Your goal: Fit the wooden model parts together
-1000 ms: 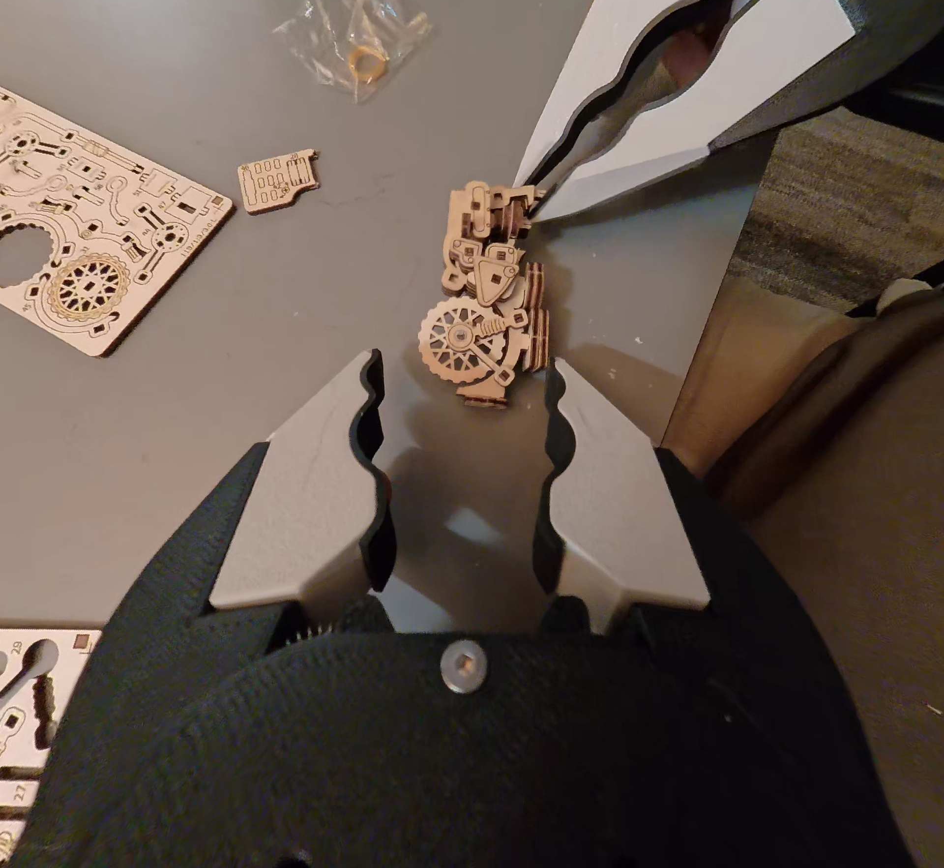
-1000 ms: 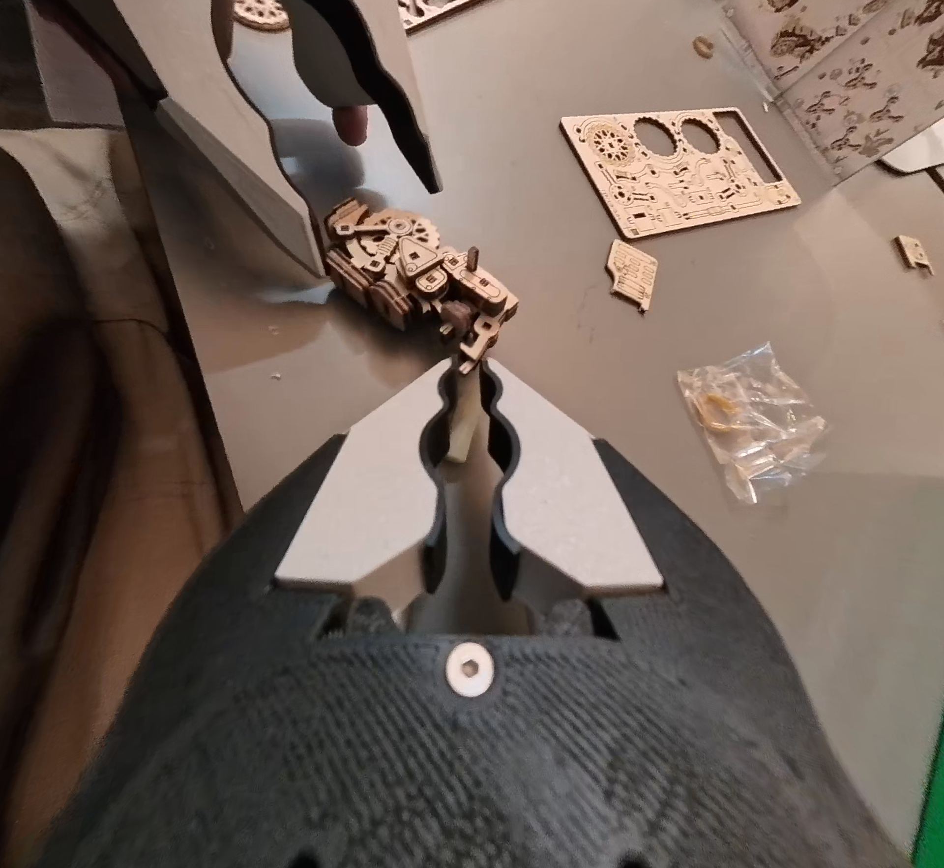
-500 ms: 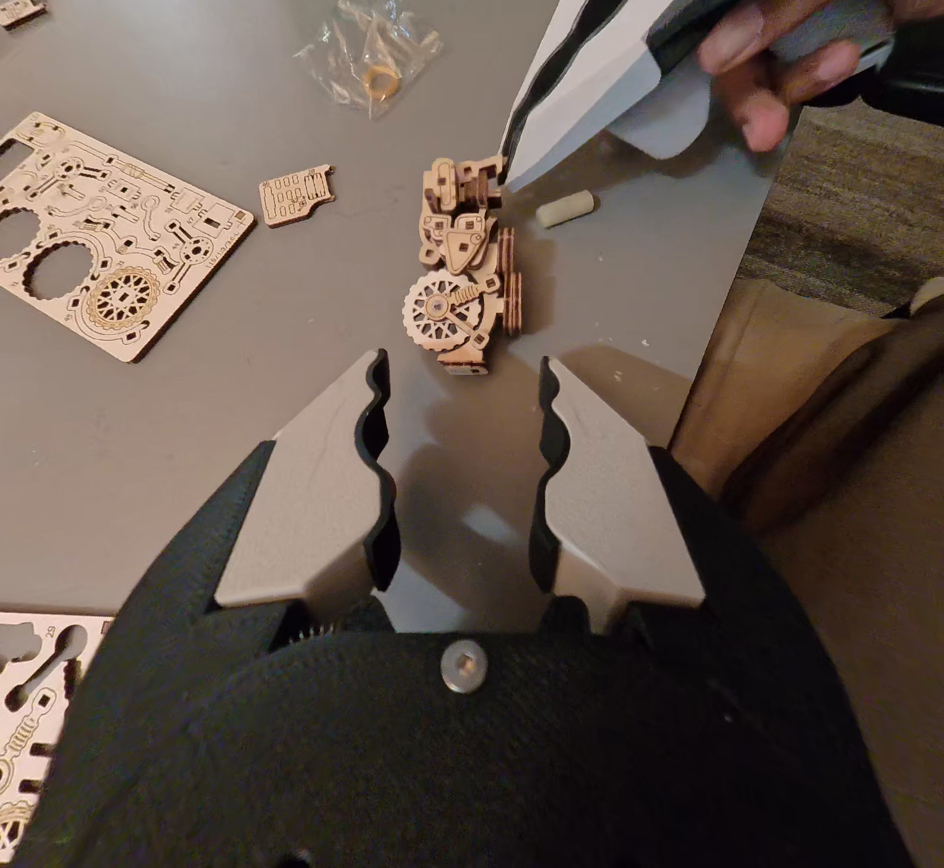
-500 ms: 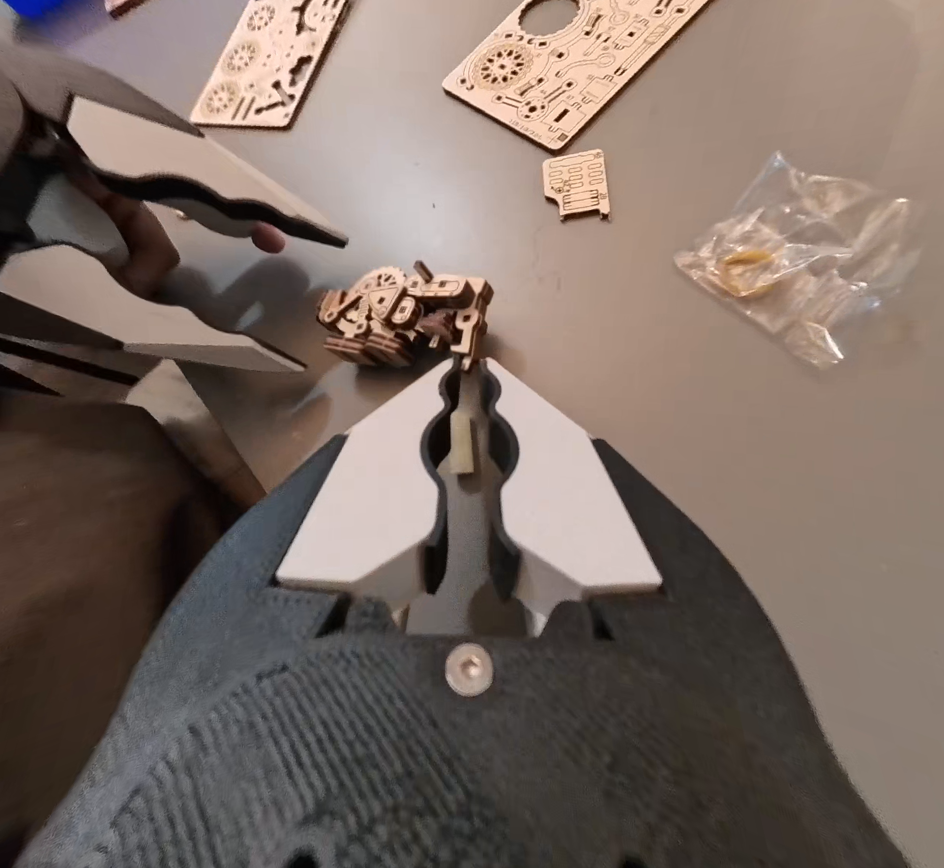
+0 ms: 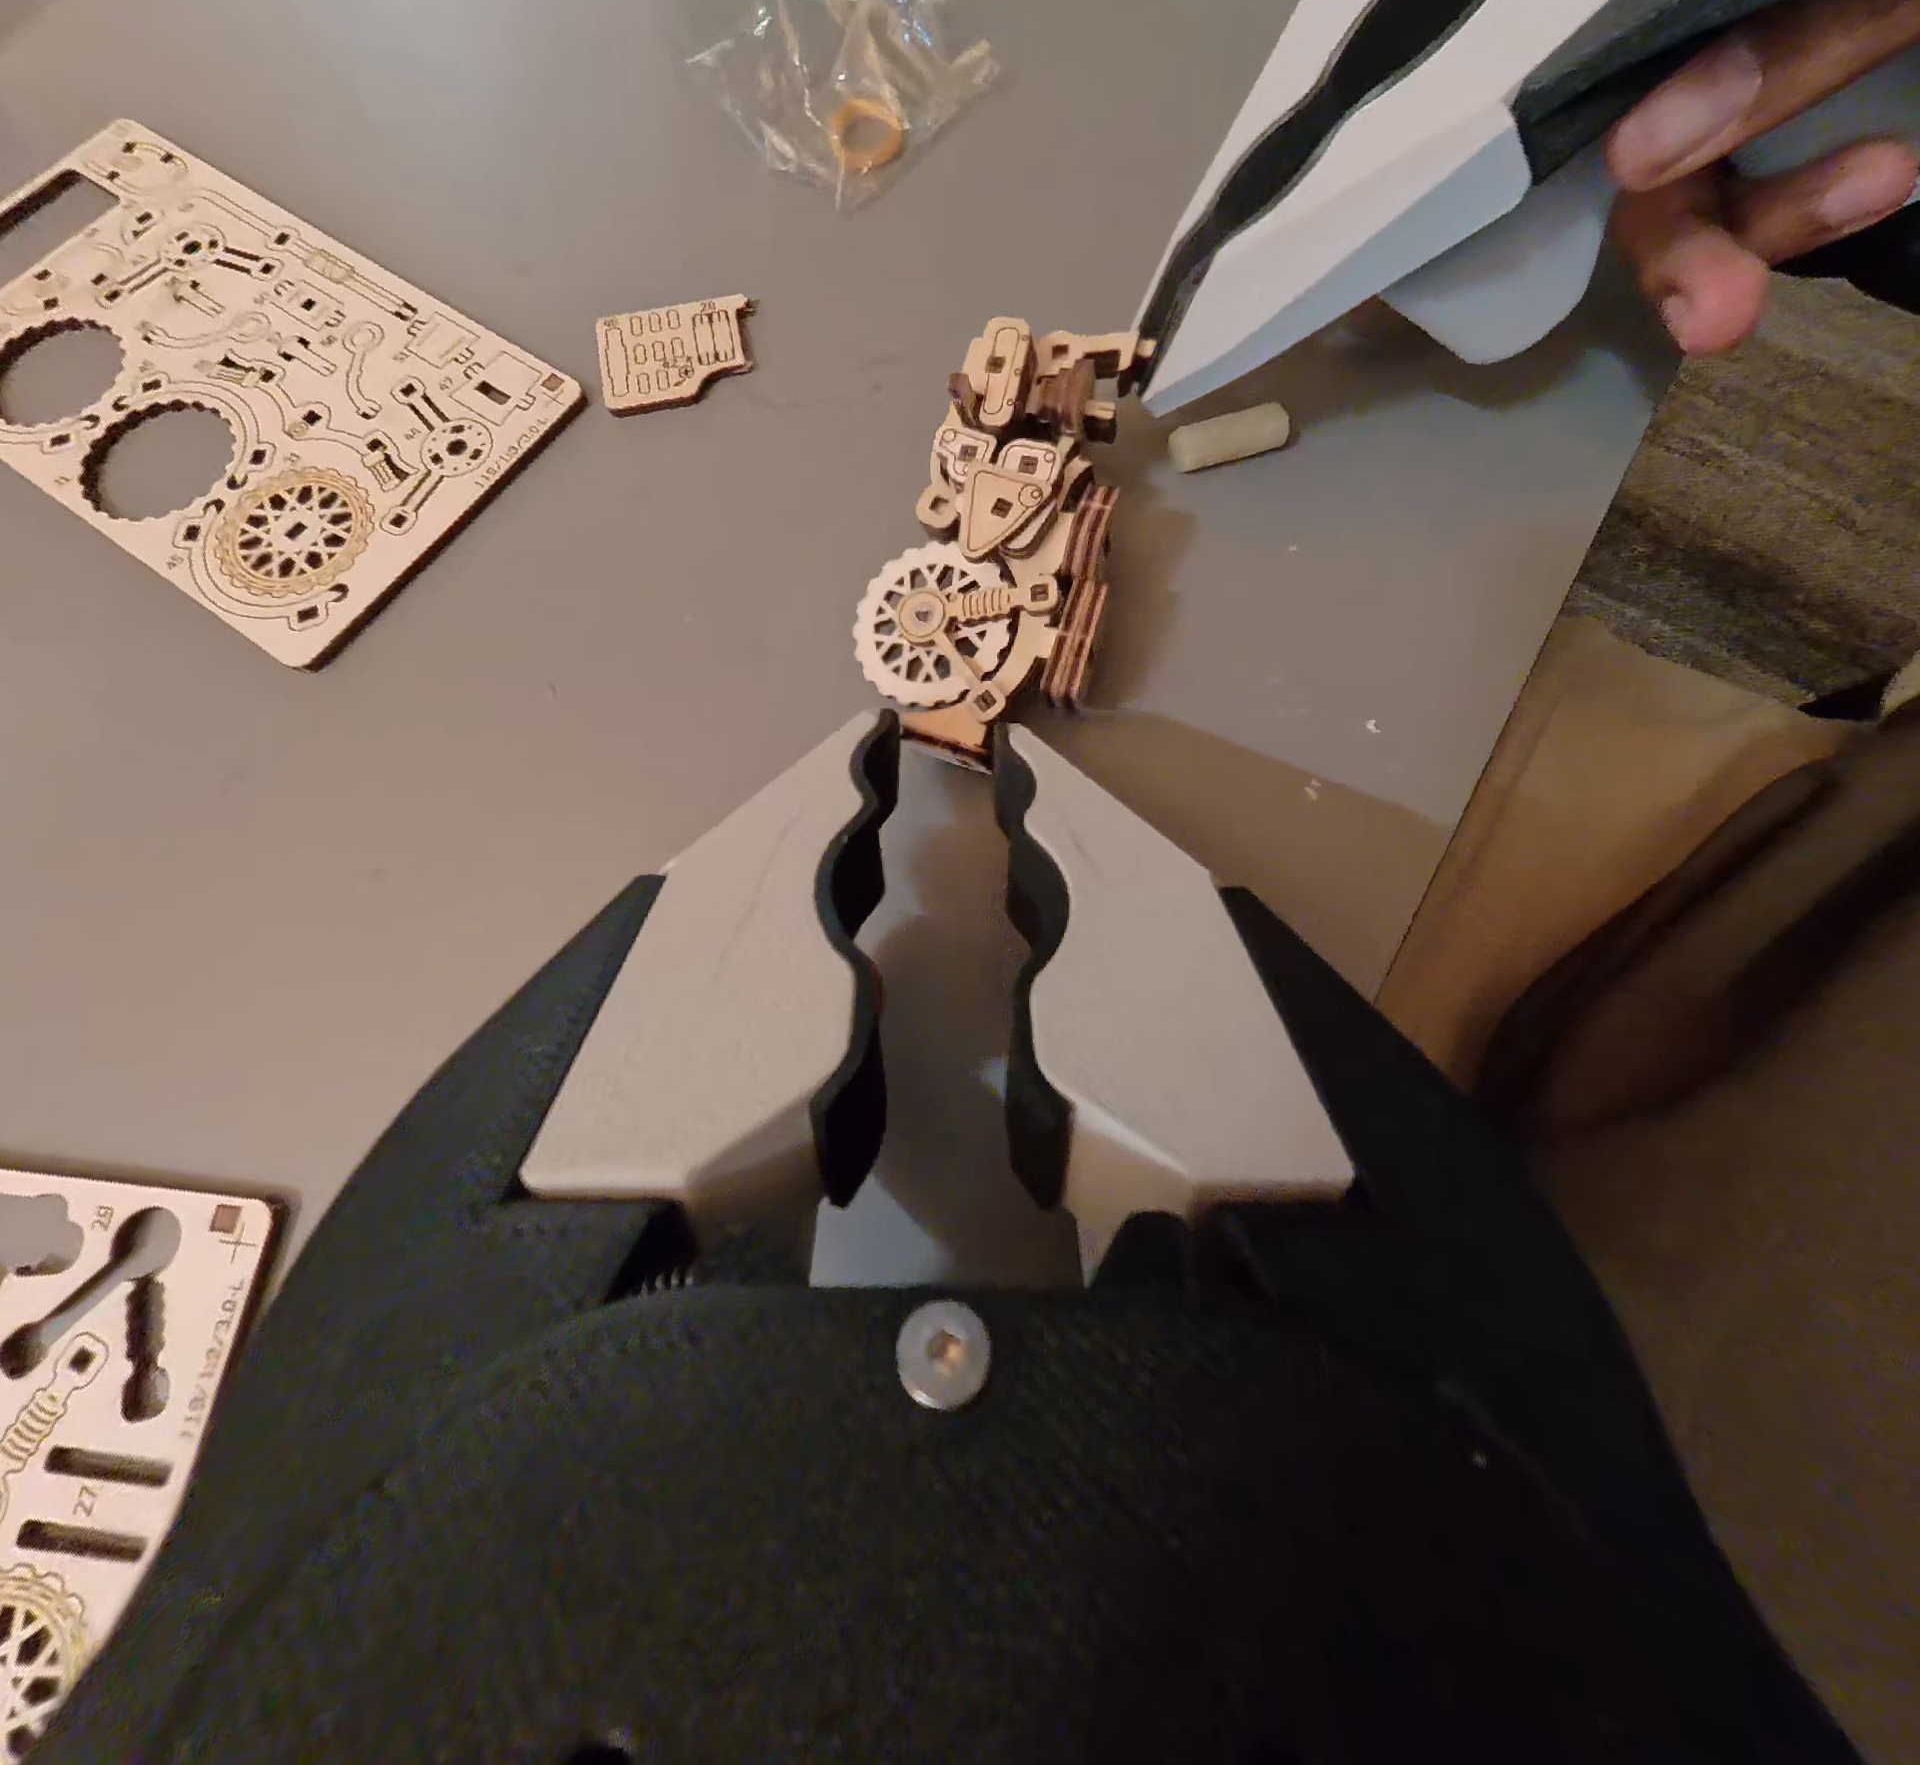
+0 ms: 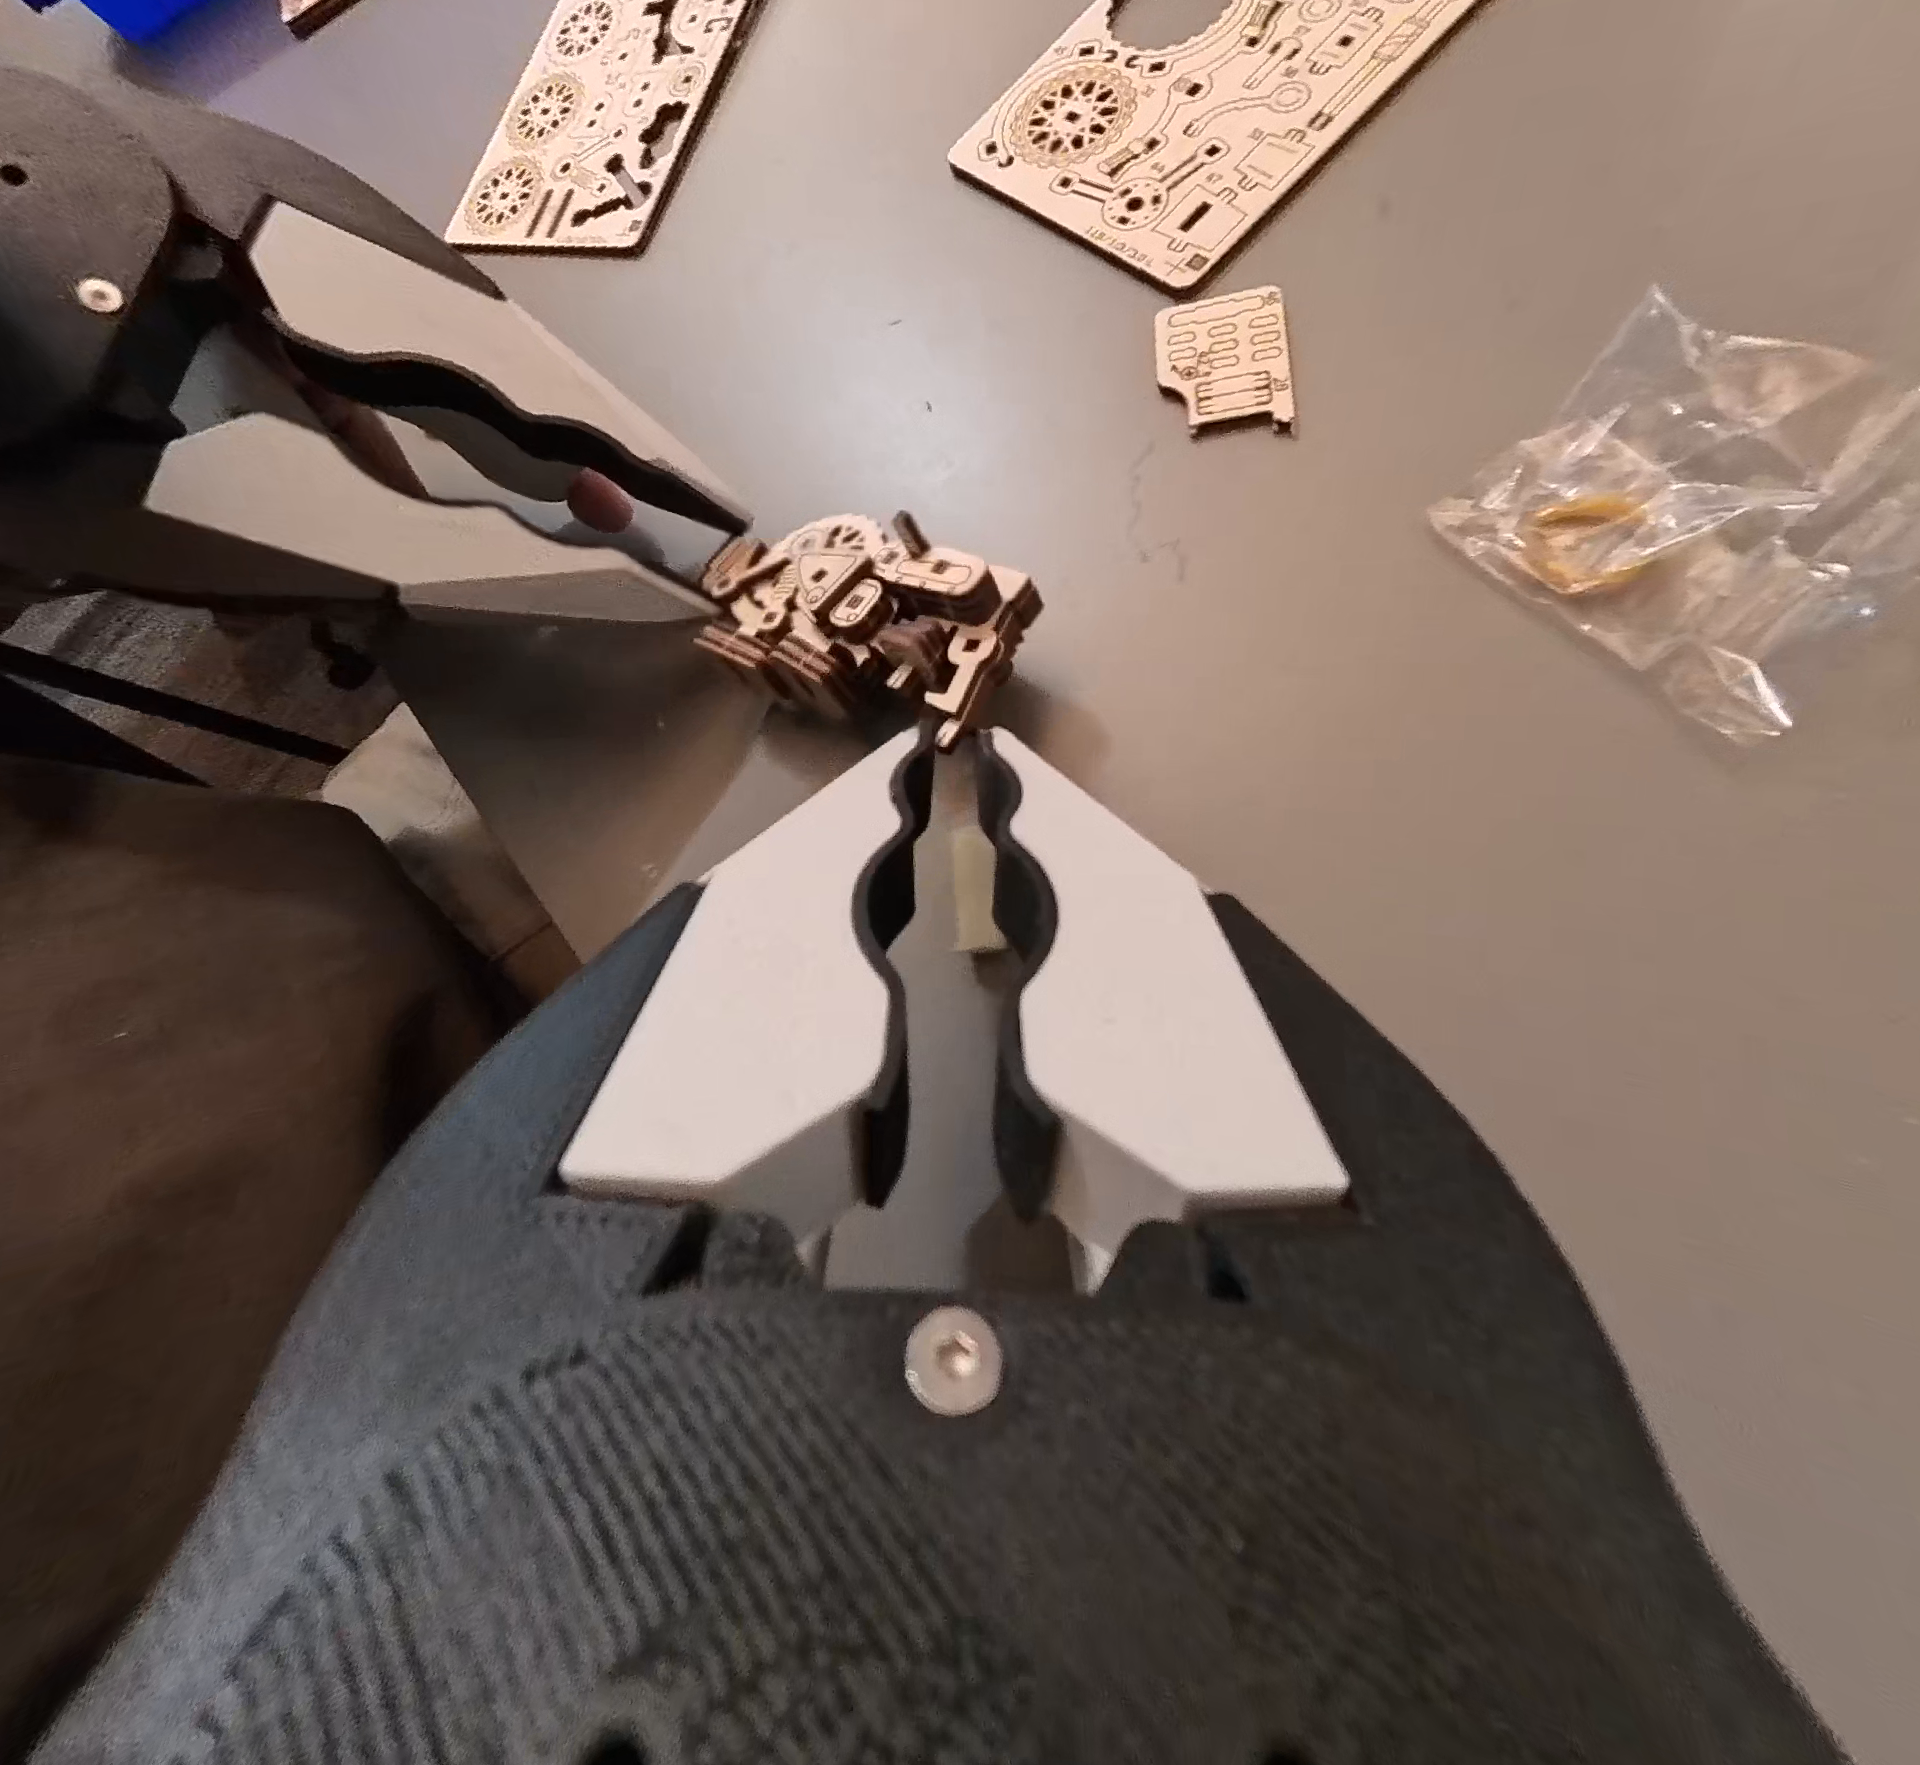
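Grey table [image 5: 312,832] held the wooden model [image 5: 992,552]. Left gripper [image 5: 940,741], earlier wide apart, had narrowed onto its near end; right gripper [image 6: 951,736] stayed clamped on its far end.

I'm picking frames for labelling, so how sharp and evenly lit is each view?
Left wrist view: sharp on the wooden model and grey table, light dim and warm, straight edges bowed by the wide lens. Right wrist view: softer, the near black housing smeared, the other tool shadowed, a bright sheen on the table beyond the plastic bag.
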`<action>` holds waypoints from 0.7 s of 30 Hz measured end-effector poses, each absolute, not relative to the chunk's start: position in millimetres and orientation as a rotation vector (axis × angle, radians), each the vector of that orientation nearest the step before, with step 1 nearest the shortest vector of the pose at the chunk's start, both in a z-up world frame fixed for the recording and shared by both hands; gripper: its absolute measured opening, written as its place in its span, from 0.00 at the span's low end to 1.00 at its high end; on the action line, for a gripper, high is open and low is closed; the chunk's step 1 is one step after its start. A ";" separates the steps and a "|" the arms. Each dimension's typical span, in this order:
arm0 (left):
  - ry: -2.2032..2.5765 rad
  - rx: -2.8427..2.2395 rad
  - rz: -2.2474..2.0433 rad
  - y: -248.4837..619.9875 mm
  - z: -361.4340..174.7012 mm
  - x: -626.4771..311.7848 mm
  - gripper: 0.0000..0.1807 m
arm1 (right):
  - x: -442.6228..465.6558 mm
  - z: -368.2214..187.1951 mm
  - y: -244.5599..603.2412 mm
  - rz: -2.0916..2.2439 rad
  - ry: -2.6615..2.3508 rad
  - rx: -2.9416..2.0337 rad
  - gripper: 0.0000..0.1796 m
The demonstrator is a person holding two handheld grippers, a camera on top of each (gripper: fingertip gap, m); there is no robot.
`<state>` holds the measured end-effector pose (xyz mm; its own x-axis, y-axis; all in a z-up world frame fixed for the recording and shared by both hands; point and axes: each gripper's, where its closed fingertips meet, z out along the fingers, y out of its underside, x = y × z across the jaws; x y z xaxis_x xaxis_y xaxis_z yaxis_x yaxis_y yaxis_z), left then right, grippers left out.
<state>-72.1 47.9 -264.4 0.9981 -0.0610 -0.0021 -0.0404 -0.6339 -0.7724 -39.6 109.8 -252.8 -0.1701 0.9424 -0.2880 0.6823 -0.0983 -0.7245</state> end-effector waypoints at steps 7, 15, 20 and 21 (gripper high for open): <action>0.027 -2.261 -0.103 46.8 -264.6 -73.0 0.09 | -38.1 -255.0 107.6 1.103 -1.912 -1.706 0.04; 0.000 -2.269 -0.134 46.1 -266.0 -73.9 0.08 | -31.7 -262.7 110.6 0.976 -2.055 -1.439 0.09; -0.023 -2.269 -0.176 46.1 -266.2 -74.6 0.08 | -34.4 -250.8 131.8 0.704 -2.037 -1.008 0.03; -0.030 -2.268 -0.192 46.2 -266.1 -74.6 0.08 | -36.4 -243.6 137.0 0.626 -2.008 -0.888 0.00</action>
<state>-74.6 46.2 -266.1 0.9880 -0.0423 0.1484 0.0860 -0.6479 -0.7569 -36.4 137.0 -243.6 -0.4034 0.7732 0.4893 0.3579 0.6254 -0.6933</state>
